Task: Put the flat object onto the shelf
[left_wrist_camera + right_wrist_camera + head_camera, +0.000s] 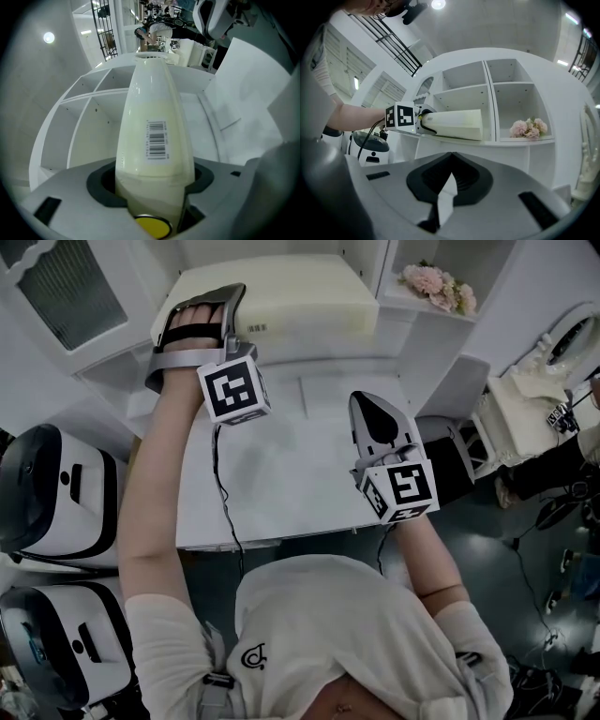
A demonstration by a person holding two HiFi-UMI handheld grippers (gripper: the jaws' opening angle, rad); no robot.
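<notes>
On the shelf [511, 142], left compartment: cream flat object [454, 124] lying flat | left tongs [220, 298] clenched on its near end | right tongs [450, 157] pressed together, holding nothing, well apart before the shelf

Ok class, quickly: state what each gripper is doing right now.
Left gripper: closed on the cream pad.
Right gripper: jaws closed, empty.

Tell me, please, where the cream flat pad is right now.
The cream flat pad lies top centre in the head view, on the shelf left of the pink flowers, its left end held by the left gripper.
</notes>
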